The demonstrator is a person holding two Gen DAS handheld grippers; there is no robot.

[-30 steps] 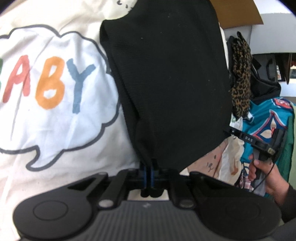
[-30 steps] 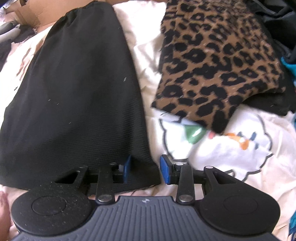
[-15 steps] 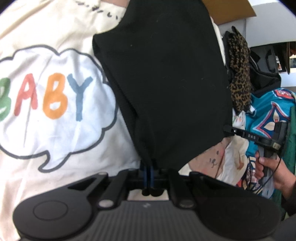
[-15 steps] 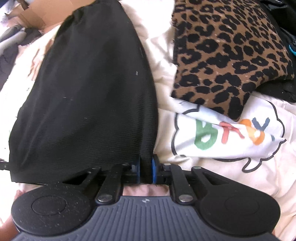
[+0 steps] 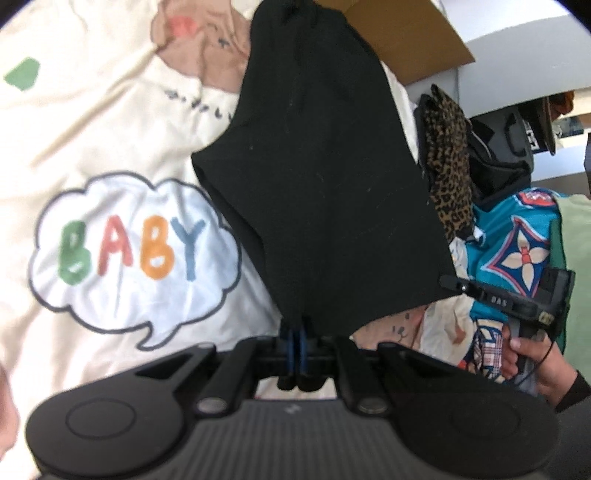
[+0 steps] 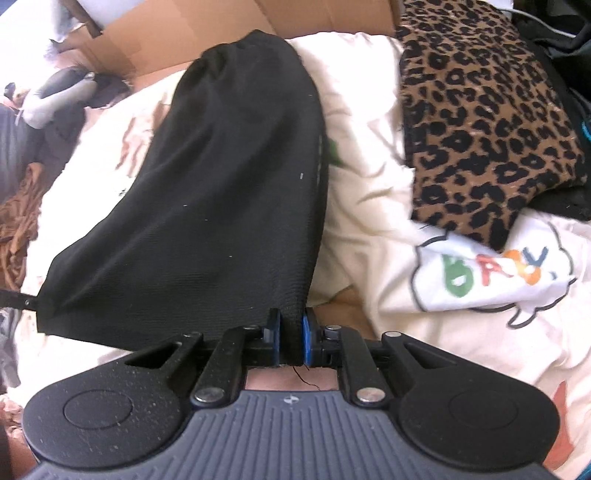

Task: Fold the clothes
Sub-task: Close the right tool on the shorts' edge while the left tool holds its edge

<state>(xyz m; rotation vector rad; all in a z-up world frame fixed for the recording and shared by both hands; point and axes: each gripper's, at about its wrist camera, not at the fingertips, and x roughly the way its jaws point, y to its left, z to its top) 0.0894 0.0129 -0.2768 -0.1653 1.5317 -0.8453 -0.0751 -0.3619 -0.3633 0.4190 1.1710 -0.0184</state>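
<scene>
A black knit garment [image 5: 325,177] stretches away from me over a cream printed sheet [image 5: 92,122], its near edge raised off the sheet. My left gripper [image 5: 297,334] is shut on one near corner of it. In the right wrist view the same black garment [image 6: 229,192] fills the left half, and my right gripper [image 6: 290,332] is shut on its other near corner. The right gripper [image 5: 461,286] also shows at the right of the left wrist view, held by a hand [image 5: 535,365].
A folded leopard-print garment [image 6: 480,122] lies right of the black one. Brown cardboard [image 6: 184,33] stands at the far end. A teal patterned cloth [image 5: 517,240] and dark items sit at the right. A "BABY" speech bubble [image 5: 129,247] is printed on the sheet.
My right gripper went from open around the black garment's corner to shut on it. Both grippers have since pulled back and lifted, so the garment's near edge hangs above the sheet.
</scene>
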